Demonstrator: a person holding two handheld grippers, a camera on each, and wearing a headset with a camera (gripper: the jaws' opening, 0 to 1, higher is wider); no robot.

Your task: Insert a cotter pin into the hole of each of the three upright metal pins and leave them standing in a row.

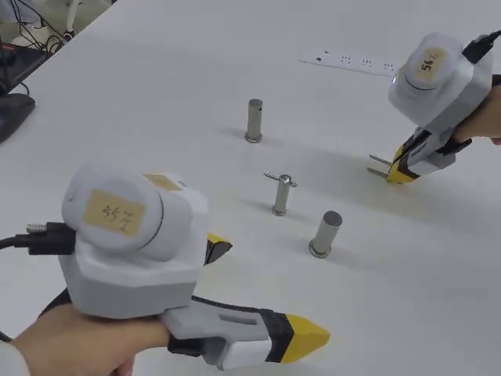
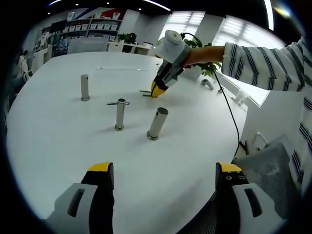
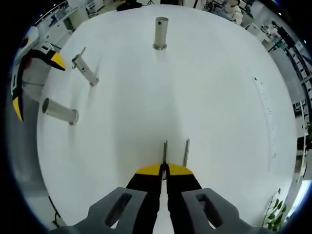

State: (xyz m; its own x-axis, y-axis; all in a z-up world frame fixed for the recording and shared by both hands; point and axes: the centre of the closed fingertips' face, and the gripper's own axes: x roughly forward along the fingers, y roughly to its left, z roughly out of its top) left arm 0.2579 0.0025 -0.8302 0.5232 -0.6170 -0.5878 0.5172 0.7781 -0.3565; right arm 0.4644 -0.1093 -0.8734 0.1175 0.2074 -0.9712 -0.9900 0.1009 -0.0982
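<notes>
Three metal pins stand upright on the white table [image 1: 156, 94]. The far pin [image 1: 254, 120] and the near pin [image 1: 325, 233] are bare. The middle pin [image 1: 280, 194] has a cotter pin [image 1: 279, 179] through its top. My right gripper [image 1: 399, 174] hovers low at the table's right, shut on another cotter pin [image 1: 380, 164] whose two legs [image 3: 165, 153] stick out past the jaws [image 3: 164, 170]. My left gripper [image 1: 262, 294] is open and holds nothing, near me and short of the near pin [image 2: 158, 123]. The right gripper [image 2: 157, 90] is beyond the pins in the left gripper view.
A white power strip [image 1: 348, 60] lies at the far right of the table. Dark cables and equipment [image 1: 12, 70] sit past the table's left edge. A striped sleeve [image 2: 263, 58] reaches in from the right.
</notes>
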